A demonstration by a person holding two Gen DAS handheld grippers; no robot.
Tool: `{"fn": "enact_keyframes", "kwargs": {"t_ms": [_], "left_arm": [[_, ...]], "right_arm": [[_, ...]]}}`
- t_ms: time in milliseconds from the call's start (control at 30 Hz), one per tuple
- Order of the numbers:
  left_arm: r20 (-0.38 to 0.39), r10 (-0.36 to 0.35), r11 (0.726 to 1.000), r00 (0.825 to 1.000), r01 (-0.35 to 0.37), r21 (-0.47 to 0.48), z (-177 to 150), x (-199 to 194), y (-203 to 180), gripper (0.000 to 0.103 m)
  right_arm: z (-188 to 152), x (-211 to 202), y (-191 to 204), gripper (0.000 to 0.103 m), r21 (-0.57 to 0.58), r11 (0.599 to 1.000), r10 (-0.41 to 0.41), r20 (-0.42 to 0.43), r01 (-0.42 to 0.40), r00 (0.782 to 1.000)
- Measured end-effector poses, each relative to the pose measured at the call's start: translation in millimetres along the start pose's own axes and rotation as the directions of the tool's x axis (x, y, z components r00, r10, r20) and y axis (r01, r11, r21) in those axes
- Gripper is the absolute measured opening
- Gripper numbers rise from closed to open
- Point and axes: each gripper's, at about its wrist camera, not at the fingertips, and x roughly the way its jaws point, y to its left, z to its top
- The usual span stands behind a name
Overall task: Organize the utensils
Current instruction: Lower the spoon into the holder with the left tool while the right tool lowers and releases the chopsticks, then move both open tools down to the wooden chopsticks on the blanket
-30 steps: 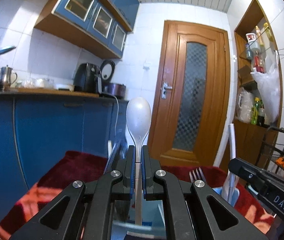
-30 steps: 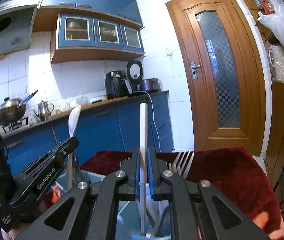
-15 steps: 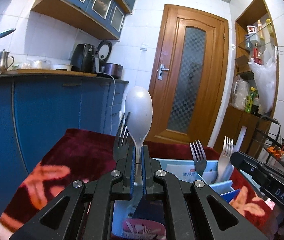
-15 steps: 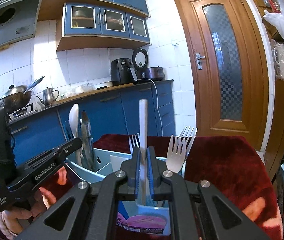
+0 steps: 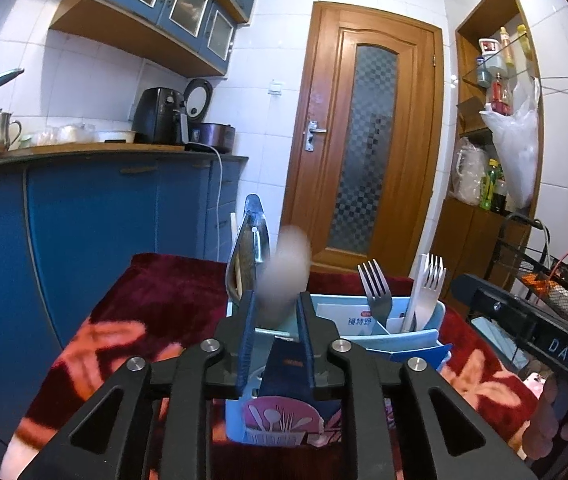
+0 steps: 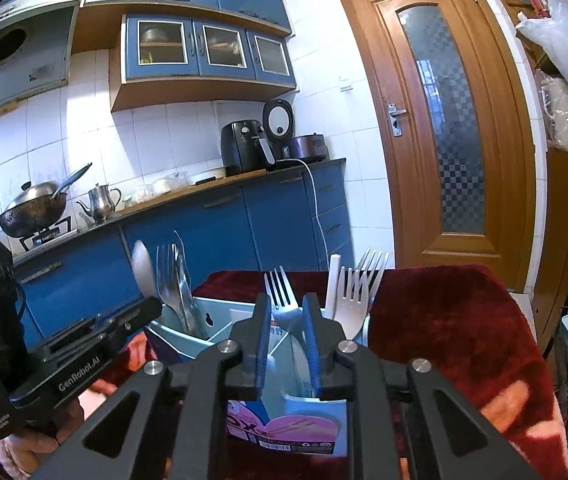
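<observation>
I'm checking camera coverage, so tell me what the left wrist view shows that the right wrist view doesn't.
Only the left wrist view: the blurred white spoon dropping between the opening left gripper jaws, and the wire rack.

Only the right wrist view: the wok on the stove, and the range hood.

Both: the blue utensil caddy, metal fork, white plastic fork, wooden door, kettle, red cloth. The right gripper is opening too.

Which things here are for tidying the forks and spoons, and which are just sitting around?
For the job: white spoon, blurred between the opening left claw; white plastic forks; metal fork; blue holder; right claw, also opening.

Just around: kettle, wok, air fryer, door.
</observation>
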Motion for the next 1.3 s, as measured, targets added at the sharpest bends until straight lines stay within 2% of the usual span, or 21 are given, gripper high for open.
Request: {"fn": "enact_keyframes", "kwargs": {"t_ms": [300,500,700,800,1067,1300], "left_arm": [[-0.027,0.011,1.0,1.0,-0.012,-0.027,3,-19,6,0.027],[-0.1,-0.011,0.999,0.995,0.006,-0.043,0,-31,9,0.027],[-0.138,-0.023,0.999,0.99,0.018,-0.033,-5,-47,6,0.027],[-0.18,-0.033,0.999,0.983,0.027,-0.032,-10,-54,4,0.027],[-0.251,-0.035,0.999,0.967,0.037,0.003,-19,-67,-8,0.027],[-0.344,-0.05,0.998,0.938,0.056,0.007,-35,-68,-25,0.027]], "right_arm": [[9,-25,5,0.022,0.013,1.0,-0.009,0.024,0.009,1.0],[10,-43,6,0.022,0.044,0.999,-0.021,-0.011,0.022,1.0],[4,-58,8,0.022,0.061,0.997,-0.046,-0.067,0.051,0.997],[-4,-62,7,0.026,0.074,0.994,-0.068,-0.115,0.077,0.991],[-25,-73,8,0.026,0.089,0.99,-0.088,-0.218,0.11,0.972],[-39,-86,4,0.027,0.101,0.99,-0.069,-0.266,0.099,0.961]]}}
